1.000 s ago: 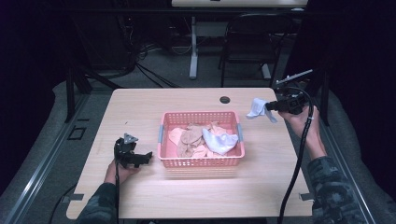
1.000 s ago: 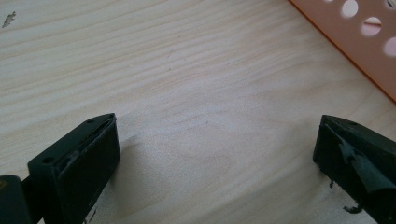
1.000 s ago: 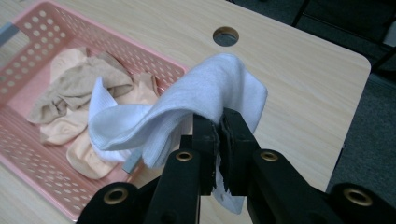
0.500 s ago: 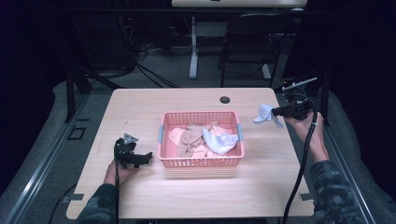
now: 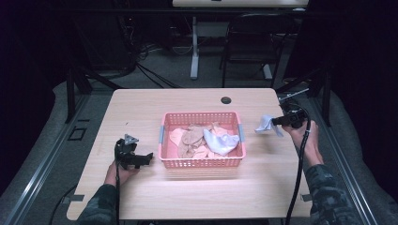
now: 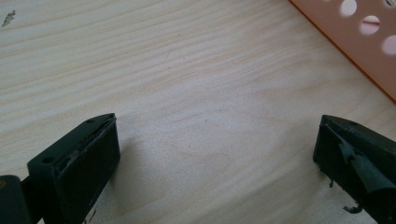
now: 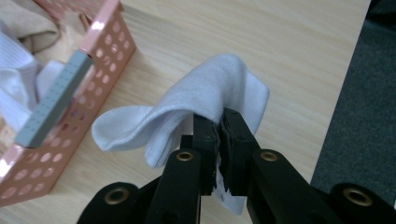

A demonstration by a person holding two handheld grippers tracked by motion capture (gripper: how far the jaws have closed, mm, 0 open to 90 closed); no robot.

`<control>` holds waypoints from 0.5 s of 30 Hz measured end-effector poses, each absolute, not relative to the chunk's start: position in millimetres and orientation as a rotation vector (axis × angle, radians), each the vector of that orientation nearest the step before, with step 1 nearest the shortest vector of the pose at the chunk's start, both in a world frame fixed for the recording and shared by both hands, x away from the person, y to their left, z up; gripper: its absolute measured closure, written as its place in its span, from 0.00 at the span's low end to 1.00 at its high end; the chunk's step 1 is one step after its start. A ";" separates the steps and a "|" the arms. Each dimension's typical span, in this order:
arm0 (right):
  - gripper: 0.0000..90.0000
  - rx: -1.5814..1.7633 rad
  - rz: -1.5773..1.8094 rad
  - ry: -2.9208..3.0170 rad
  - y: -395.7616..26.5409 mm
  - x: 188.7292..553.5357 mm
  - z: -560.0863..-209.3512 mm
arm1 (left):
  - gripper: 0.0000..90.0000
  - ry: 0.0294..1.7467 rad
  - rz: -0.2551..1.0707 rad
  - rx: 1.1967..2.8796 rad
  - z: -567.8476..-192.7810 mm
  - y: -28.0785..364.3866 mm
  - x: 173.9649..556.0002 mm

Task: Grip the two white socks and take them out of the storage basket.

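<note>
A pale wooden counter (image 5: 155,108) carries everything, and at its middle stands a pink perforated basket (image 5: 202,162) with grey handle pieces on its short sides. Inside the basket lie several beige and tan garments (image 5: 192,139) and, toward its right end, a crumpled white cloth (image 5: 222,142); what each piece is cannot quite be told from the high view.

To the right of the basket, near the counter's right edge, the right hand-held gripper (image 7: 219,133) is pressed together on a white sock (image 7: 196,107). In the right gripper view the sock drapes over the jaw tips, its loose end hanging toward the basket wall and apart from it, above the wood.

To the left of the basket, the left hand-held gripper (image 5: 133,157) rests low on the counter, its jaws spread wide with bare wood between them, a corner of the basket just beyond. A small dark round grommet (image 5: 225,100) sits near the counter's far edge.
</note>
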State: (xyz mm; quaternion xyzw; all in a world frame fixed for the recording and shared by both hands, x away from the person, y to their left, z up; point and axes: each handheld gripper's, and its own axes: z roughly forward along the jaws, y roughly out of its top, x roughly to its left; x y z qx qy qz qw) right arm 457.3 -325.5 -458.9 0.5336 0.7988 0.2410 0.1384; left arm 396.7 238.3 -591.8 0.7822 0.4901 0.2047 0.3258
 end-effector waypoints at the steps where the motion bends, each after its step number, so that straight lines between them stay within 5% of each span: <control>1: 0.95 1.548 0.689 2.305 -325.1 459.0 -464.9 | 0.00 1.284 0.536 2.050 -591.8 238.4 396.7; 15: 0.89 1.610 0.499 2.380 -308.7 468.0 -534.0 | 0.00 1.284 0.536 2.050 -591.8 238.3 396.7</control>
